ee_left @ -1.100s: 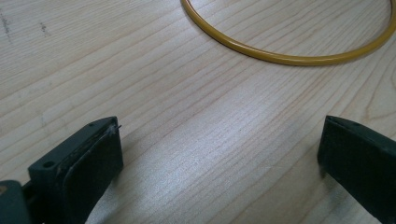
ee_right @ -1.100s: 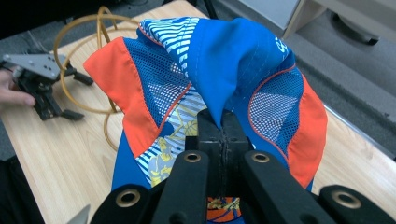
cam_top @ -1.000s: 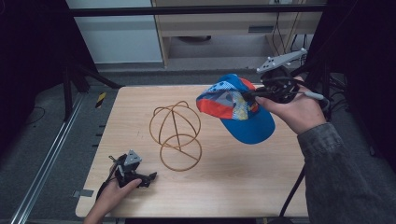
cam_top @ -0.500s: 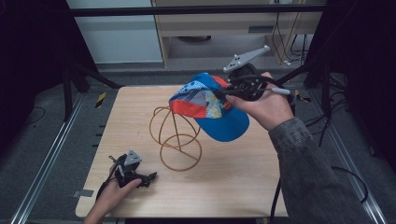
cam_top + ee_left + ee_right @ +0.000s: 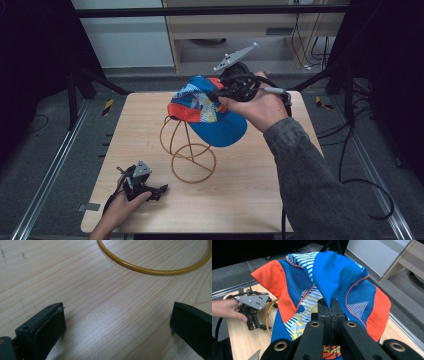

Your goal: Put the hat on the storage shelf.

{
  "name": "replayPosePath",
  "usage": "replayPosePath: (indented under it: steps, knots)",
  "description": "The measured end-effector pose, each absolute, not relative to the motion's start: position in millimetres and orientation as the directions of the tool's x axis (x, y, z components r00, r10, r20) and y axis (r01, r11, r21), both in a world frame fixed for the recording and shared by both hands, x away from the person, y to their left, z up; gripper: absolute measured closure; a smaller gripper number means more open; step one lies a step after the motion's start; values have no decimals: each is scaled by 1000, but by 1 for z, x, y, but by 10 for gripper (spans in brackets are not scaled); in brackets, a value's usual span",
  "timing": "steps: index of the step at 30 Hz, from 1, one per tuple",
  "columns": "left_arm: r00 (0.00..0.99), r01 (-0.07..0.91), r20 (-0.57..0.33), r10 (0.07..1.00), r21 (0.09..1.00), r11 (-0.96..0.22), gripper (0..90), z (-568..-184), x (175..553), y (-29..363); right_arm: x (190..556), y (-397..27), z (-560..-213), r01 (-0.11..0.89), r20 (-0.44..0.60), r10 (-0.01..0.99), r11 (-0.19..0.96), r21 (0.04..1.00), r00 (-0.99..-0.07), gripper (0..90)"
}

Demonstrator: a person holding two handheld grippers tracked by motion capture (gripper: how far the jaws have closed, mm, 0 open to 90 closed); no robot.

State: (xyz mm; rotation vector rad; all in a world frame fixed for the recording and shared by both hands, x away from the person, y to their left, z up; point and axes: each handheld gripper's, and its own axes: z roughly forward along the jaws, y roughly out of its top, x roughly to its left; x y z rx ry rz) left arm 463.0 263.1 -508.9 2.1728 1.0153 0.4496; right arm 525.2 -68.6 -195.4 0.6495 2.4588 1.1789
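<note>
The right gripper [image 5: 220,94] is pinching the cap [image 5: 207,117] by a fold of its crown, jaws squeezed together on the fabric; in the right gripper view the cloth is bunching up between the closed jaws [image 5: 329,307]. The cap is hanging below and ahead of that gripper, over the top of the wire stand [image 5: 186,150], its brim lying toward the person's side. The stand's dome is sitting just beneath the cap, near touching, so the coming move looks to me like a lowering straight down onto it. The left gripper [image 5: 150,191] is resting on the table [image 5: 260,200], jaws spread wide and holding nothing, the stand's base ring [image 5: 150,267] lying ahead of it. The right hand [image 5: 260,107] is much the nearer. Counted: one cap, one stand, two grippers.
</note>
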Motion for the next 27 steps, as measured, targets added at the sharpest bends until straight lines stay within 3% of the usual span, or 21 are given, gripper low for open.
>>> replayPosePath:
  steps: [14,27]
  knots:
    - [635,535,21,772,710,-459,0,-509,463,263,526,-53,-178,228,-106,514,545,807,-851,900]
    - [636,534,19,771,710,-459,0,-509,463,263,543,-25,-188,243,-96,493,579,778,-865,900]
